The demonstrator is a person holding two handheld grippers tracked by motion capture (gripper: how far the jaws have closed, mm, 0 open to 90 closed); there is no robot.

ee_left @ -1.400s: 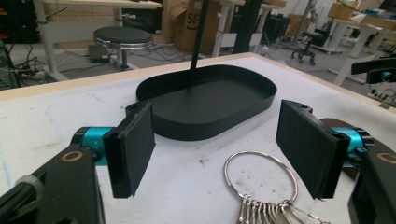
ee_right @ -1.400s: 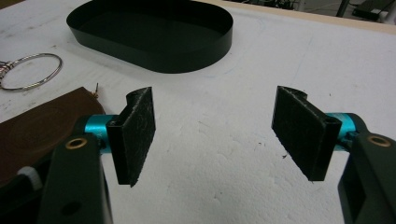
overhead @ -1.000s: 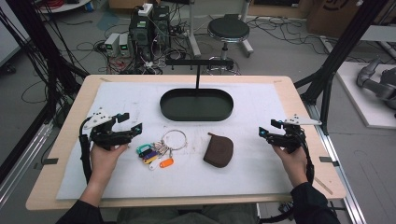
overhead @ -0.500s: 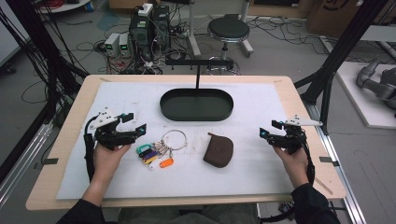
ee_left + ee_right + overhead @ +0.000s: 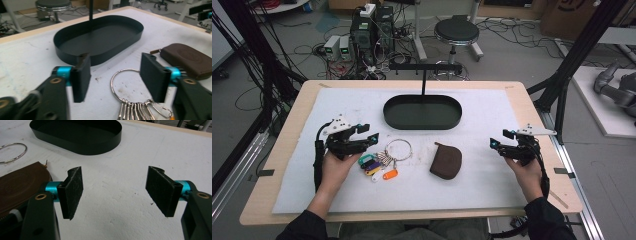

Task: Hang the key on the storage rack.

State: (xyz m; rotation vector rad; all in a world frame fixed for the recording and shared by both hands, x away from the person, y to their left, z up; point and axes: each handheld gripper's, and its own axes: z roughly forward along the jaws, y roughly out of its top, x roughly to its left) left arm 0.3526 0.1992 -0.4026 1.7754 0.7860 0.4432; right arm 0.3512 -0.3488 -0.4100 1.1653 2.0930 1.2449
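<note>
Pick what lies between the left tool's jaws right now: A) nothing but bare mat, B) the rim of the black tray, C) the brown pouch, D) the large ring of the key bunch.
D: in the left gripper view the key ring lies between the open jaws, untouched.

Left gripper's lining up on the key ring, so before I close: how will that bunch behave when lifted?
The key ring is thin bare wire, so it may slip between the pads. The keys and coloured tags hang loose and will probably dangle and swing. The left gripper, whose jaws have just been closing, isn't touching it.
</note>
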